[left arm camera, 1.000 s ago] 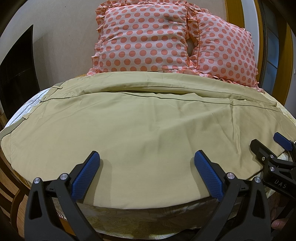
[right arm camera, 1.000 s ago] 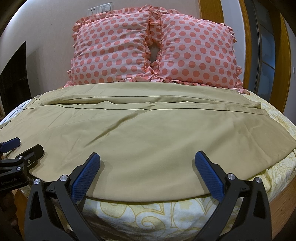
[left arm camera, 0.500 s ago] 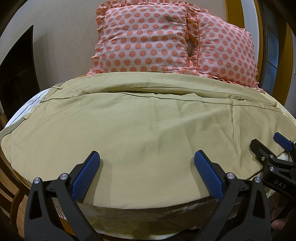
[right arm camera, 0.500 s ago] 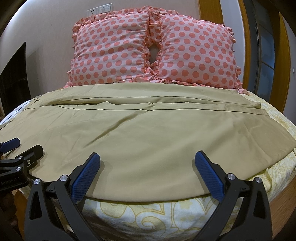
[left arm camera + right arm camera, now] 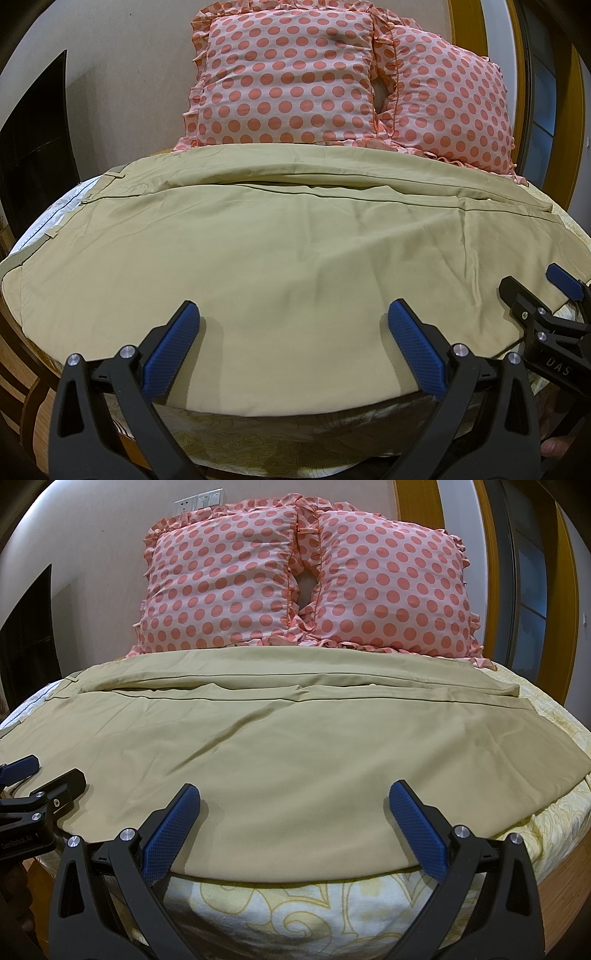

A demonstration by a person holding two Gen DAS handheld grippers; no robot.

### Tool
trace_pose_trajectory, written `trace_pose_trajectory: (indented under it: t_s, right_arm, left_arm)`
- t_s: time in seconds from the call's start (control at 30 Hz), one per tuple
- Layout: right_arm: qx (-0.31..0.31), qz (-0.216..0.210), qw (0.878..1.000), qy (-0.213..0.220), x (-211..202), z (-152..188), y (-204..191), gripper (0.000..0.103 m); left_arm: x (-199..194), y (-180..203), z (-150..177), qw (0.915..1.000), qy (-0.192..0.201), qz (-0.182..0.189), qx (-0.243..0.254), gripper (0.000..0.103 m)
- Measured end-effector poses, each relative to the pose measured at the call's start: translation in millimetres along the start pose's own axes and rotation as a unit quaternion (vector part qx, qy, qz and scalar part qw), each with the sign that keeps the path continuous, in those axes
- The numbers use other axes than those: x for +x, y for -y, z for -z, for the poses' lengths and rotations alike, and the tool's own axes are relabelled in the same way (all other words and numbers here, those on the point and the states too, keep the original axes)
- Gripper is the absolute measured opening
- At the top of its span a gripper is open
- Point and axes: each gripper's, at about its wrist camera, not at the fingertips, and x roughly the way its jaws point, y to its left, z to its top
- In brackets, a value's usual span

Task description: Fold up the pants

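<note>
Pants (image 5: 295, 266), khaki and thin, lie spread flat across the bed (image 5: 332, 904), waistband out at nine o'clock, leg cuffs at three, with the polka-dot pillows (image 5: 295, 587) up at twelve. Left gripper (image 5: 291, 343) hovers at six o'clock over the near edge, jaws wide apart, holding nothing. Right gripper (image 5: 291, 823) hovers alongside it, jaws equally wide apart and empty! This looks like soft, light, floppy cloth that will drape and crease easily, so I'd judge a firm pinch right on the near hem edge best, one gripper toward the waistband, one toward the cuffs, lifting evenly to stop sagging.
</note>
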Motion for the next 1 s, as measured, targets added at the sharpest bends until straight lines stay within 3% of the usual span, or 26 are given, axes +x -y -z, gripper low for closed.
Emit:
trace_pose_trajectory:
  t_s: [0.4, 0.5, 0.57, 0.63, 0.73, 0.83, 0.87, 0.9, 1.0]
  right_arm:
    - [-0.008, -0.014, 1.0, 0.001, -2.4, 1.8, 1.3, 0.102]
    - [0.002, -0.057, 0.997, -0.044, 1.9, -30.6, 18.3, 0.102]
    - [0.025, -0.056, 0.998, -0.026, -2.9, -63.2, 40.4, 0.102]
    - [0.044, -0.018, 0.999, -0.001, 3.2, -108.5, 70.3, 0.102]
    - [0.07, 0.034, 0.997, -0.018, 42.7, -157.7, 114.1, 0.102]
    - [0.118, 0.099, 0.985, -0.074, 120.5, -199.8, 163.9, 0.102]
    - [0.144, 0.123, 0.977, -0.099, 152.4, -211.4, 184.4, 0.097]
    - [0.163, 0.136, 0.97, -0.116, 175.7, -217.9, 200.4, 0.085]
    - [0.239, 0.17, 0.943, -0.159, 239.1, -225.9, 246.2, 0.074]
  left_arm:
    - [-0.8, 0.1, -5.1, 0.9999, -0.007, 0.008, 0.006, 0.101]
    - [2.6, -7.0, -14.8, 0.9995, -0.022, 0.021, -0.002, 0.101]
    - [0.9, -17.0, -26.9, 0.9995, -0.012, 0.023, -0.018, 0.101]
    - [-2.7, -25.4, -35.5, 0.9994, 0.003, 0.017, -0.029, 0.101]
    - [0.4, -32.7, -53.1, 0.999, 0.013, 0.007, -0.042, 0.101]
    - [5.6, -35.6, -66.3, 0.999, 0.016, 0.001, -0.042, 0.101]
    - [6.1, -35.6, -67.8, 0.9991, 0.017, 0.0, -0.04, 0.101]
    - [9.2, -36.0, -71.7, 0.9992, 0.018, -0.004, -0.037, 0.101]
    - [15.0, -36.3, -78.5, 0.9993, 0.02, -0.009, -0.032, 0.101]
